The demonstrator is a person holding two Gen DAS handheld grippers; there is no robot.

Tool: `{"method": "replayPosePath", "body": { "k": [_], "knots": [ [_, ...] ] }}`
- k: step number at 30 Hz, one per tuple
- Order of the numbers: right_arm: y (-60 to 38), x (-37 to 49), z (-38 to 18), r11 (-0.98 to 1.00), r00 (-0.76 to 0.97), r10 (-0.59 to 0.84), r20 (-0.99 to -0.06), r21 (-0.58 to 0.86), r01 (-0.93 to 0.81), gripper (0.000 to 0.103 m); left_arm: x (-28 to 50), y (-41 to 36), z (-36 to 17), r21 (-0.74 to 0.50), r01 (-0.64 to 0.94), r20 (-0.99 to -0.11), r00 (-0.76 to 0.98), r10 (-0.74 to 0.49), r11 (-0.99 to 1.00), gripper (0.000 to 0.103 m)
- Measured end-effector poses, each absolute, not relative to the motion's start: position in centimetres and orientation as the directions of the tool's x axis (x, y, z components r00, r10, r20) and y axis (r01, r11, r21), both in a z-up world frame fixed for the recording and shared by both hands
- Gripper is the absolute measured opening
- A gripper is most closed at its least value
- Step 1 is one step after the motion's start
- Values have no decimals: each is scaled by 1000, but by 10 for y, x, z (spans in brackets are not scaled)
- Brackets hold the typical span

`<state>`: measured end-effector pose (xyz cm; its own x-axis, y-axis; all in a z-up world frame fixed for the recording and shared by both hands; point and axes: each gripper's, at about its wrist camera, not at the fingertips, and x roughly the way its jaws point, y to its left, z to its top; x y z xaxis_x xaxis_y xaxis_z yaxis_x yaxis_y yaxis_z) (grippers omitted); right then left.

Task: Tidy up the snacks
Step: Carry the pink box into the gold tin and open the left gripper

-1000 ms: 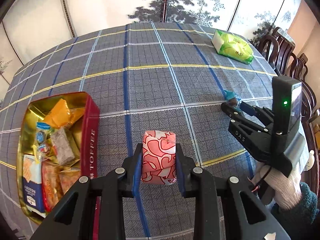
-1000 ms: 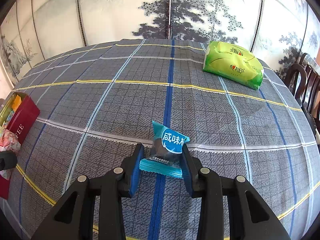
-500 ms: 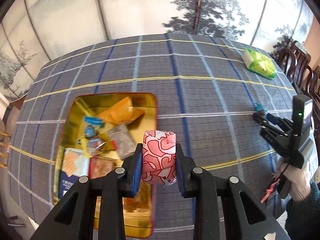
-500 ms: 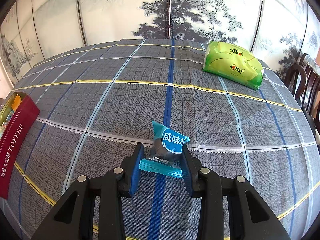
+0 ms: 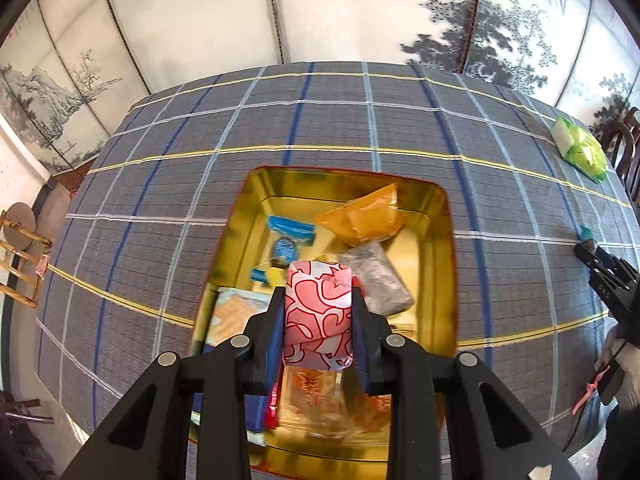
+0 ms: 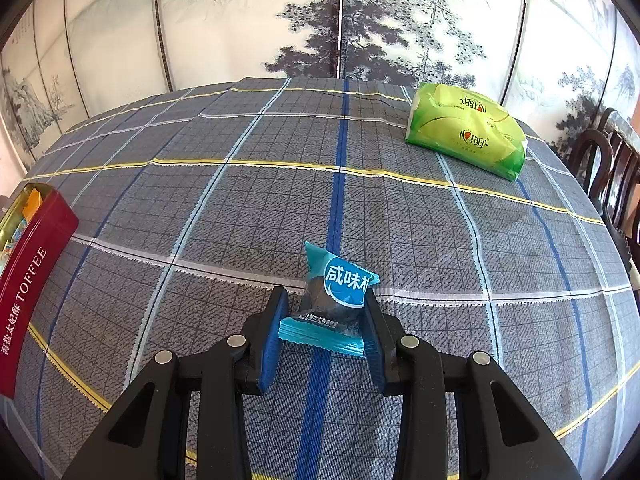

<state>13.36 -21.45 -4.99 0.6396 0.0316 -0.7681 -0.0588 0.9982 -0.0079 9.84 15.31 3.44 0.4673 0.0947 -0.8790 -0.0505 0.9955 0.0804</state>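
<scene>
My left gripper (image 5: 318,312) is shut on a pink-and-white patterned snack packet (image 5: 318,320) and hangs above the open gold-lined toffee tin (image 5: 448,240). Inside the tin lie several wrapped snacks, among them an orange packet (image 5: 360,222) and a grey one (image 5: 376,280). My right gripper (image 6: 326,308) is shut on a small blue snack packet (image 6: 340,292) resting on the plaid tablecloth. In the left wrist view that right gripper (image 5: 588,248) shows at the far right edge. The tin's red side (image 6: 28,280) appears at the left in the right wrist view.
A green tissue pack (image 6: 464,136) lies at the table's far right; it is also the green tissue pack (image 5: 580,152) in the left view. Dark wooden chairs (image 6: 608,168) stand past the right edge. A painted folding screen (image 6: 340,20) runs behind the table.
My left gripper has carried the pink packet leftward from over the cloth to above the tin's inside. The right gripper and blue packet have stayed put.
</scene>
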Motion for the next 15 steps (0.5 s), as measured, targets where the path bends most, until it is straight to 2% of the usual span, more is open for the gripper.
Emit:
{"method": "replayPosePath", "body": {
  "k": [15],
  "knots": [
    [-215, 134, -50, 998, 639, 31, -768, -8, -58, 38, 103, 210, 23, 122, -88, -881, 450, 148, 989, 26]
  ]
}}
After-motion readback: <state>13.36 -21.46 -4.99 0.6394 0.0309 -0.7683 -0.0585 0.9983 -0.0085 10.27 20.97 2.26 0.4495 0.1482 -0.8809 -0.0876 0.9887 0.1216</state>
